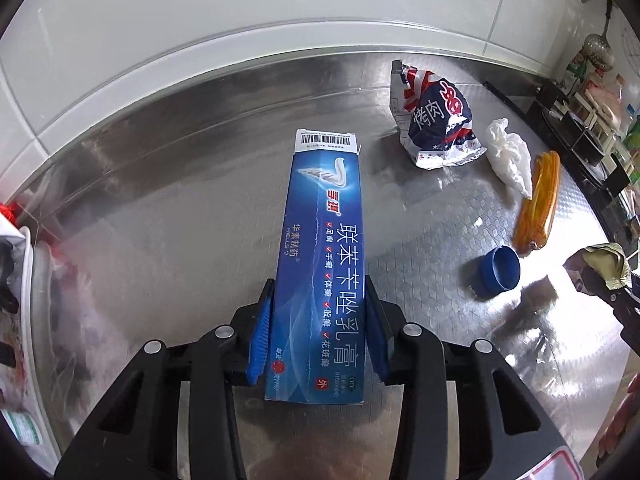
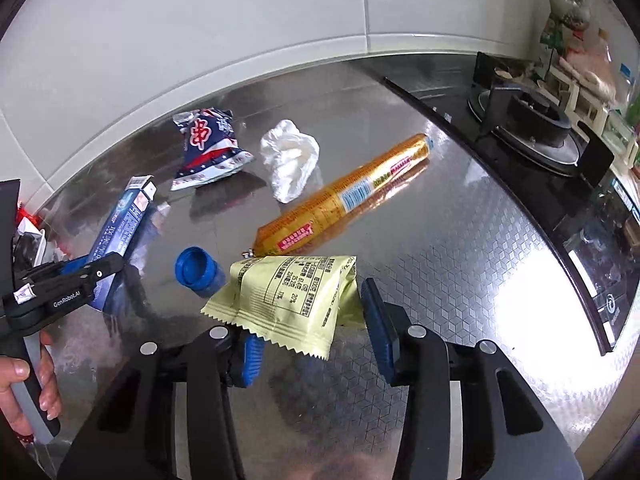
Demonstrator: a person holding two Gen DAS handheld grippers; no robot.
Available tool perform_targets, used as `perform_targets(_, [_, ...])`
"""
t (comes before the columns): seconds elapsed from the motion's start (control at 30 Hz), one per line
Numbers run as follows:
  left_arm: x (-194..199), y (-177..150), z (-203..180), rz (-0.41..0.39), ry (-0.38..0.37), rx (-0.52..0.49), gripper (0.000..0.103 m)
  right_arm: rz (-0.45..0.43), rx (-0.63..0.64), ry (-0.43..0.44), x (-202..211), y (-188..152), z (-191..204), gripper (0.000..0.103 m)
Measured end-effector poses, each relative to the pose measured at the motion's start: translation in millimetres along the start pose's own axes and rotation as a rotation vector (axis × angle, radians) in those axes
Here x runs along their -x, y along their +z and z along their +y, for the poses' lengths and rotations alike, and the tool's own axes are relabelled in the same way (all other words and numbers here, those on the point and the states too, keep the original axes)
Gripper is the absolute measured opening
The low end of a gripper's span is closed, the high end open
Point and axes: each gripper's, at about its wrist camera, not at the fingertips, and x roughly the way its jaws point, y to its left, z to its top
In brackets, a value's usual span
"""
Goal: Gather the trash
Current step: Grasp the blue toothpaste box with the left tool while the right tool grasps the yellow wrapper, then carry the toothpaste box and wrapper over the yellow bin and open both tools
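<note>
Left tool (image 1: 318, 334) clamped on long blue cardboard ointment box (image 1: 320, 260), held over steel desk (image 1: 180, 220). Right tool (image 2: 308, 332) grips crumpled pale-yellow foil wrapper (image 2: 288, 300); right pad contact hidden. Blue plastic cap (image 2: 198, 274), orange sausage tube (image 2: 344, 196), white crumpled bag (image 2: 290, 158), navy snack packet (image 2: 208, 146) on desk. Left-edge clutter unclear.

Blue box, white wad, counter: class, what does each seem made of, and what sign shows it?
Blue box: glossy printed cardboard, judging by crisp edges and a flat flap.
White wad: probably thin plastic film; translucent, crumpled folds.
Counter: likely stainless steel, embossed with a cube pattern and mirror-like reflections.
</note>
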Motion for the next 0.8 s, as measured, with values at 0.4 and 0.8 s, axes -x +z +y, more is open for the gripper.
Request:
perform_targets(0.4, [32,-29,-3,-0.025,0.017,0.018,0.040,-0.021,0.001,0.018,34,-24,-6,0.046])
perform_targets(0.8, [96,-99,-29,-0.053,0.047,0.032,0.040,-0.037,0.016,0.054,101,-91,-26,0.046])
